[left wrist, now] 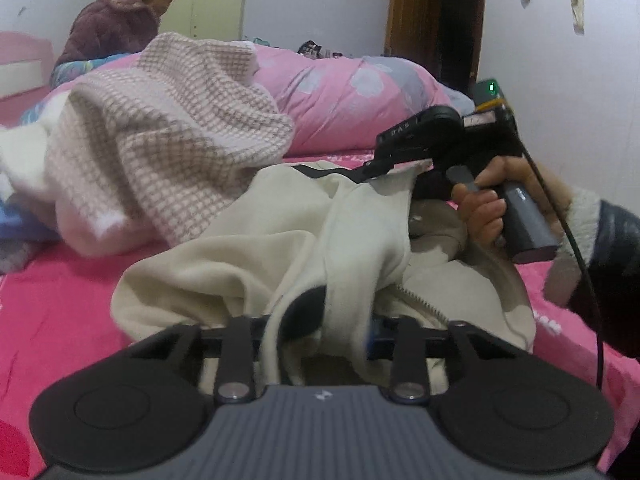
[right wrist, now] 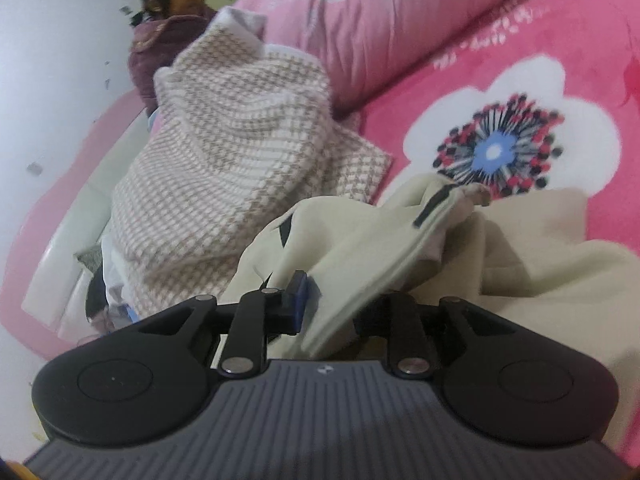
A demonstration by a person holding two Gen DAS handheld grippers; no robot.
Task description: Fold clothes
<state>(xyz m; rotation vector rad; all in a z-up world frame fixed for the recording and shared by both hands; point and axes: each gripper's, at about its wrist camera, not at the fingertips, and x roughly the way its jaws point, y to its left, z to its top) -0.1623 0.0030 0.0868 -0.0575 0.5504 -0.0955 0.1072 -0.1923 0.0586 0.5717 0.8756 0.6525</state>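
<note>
A cream zip-up garment [left wrist: 248, 248] lies crumpled on the pink bed sheet [left wrist: 60, 300]. My left gripper [left wrist: 340, 324] is shut on a bunched fold of it, just beside the zipper [left wrist: 420, 300]. My right gripper [left wrist: 380, 170], held by a hand [left wrist: 484, 204], pinches the garment's far edge near a black trim strip. In the right wrist view, the cream garment [right wrist: 360, 248] runs as a taut fold between the right gripper's [right wrist: 332, 312] fingers, and one blue pad [right wrist: 298, 300] shows on the left. The right finger is hidden behind the cloth.
A heap of pink-and-brown checked fabric [left wrist: 168, 132] [right wrist: 240, 152] lies just left of the cream garment. Behind it is a rolled pink quilt [left wrist: 352, 96] [right wrist: 380, 20]. A person [left wrist: 116, 20] [right wrist: 168, 28] sits at the bed's far corner. A dark doorway [left wrist: 436, 20] is at the back.
</note>
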